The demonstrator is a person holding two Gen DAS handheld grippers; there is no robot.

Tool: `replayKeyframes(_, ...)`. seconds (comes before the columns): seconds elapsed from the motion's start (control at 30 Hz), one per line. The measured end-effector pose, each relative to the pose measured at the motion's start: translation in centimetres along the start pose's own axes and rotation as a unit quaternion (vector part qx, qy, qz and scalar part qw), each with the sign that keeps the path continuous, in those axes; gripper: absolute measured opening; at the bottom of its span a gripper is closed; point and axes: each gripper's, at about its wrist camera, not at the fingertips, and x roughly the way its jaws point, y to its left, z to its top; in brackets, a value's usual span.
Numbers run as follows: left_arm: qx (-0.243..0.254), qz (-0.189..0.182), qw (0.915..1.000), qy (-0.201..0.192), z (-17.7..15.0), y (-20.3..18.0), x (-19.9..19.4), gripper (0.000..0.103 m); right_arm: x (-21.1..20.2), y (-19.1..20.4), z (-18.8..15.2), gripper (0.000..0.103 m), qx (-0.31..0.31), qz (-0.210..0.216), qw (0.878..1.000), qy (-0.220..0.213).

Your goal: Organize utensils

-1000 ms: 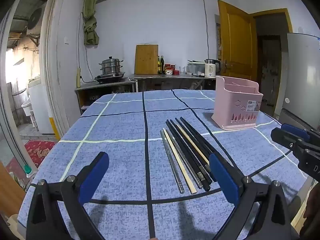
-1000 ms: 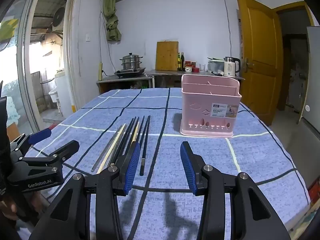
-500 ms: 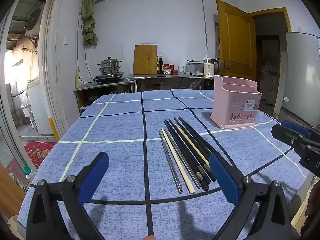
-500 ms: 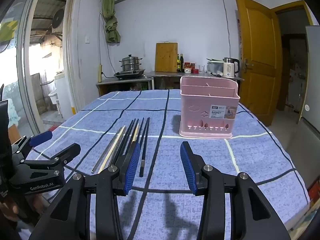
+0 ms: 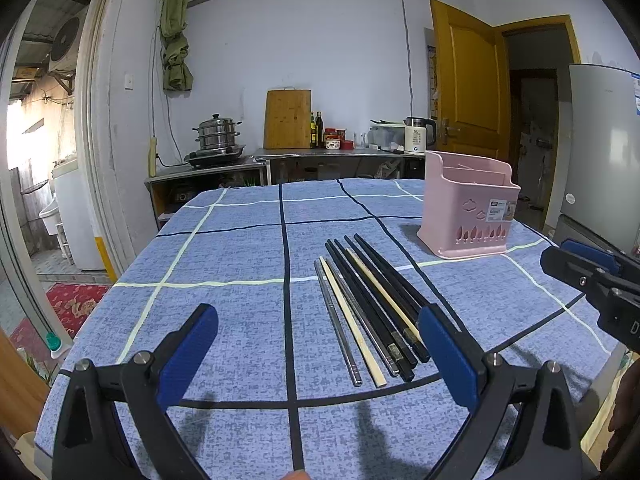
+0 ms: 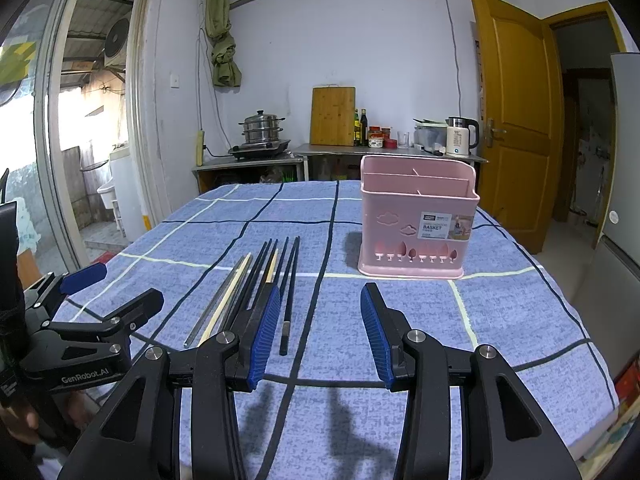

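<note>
Nothing looks put away yet. The chopsticks (image 5: pixel 370 312) all lie side by side in a row on the blue checked tabletop (image 5: pixel 224 256), in the lower middle of the left view. The pink basket (image 6: pixel 418 224) stands upright in the middle right of the right view, well apart from the chopsticks, and no utensil sticks out of the top, as far as I can see. So every stick is left to move, I think.

The left claw (image 5: pixel 320 350) is spread wide and holds nothing. The right claw (image 6: pixel 318 334) is spread too, and empty.

There is lots of bare cloth between the row and the basket, so the way looks free. The tabletop edge drops off at the lower right.
</note>
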Motion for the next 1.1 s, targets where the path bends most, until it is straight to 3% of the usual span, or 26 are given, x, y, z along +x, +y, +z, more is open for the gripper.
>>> replayKeyframes(1.1,0.003,-0.010,0.9999,-0.001,0.34,-0.48,-0.34,0.102,0.05,0.41,-0.14,0.043,-0.001,0.003,1.000,0.000)
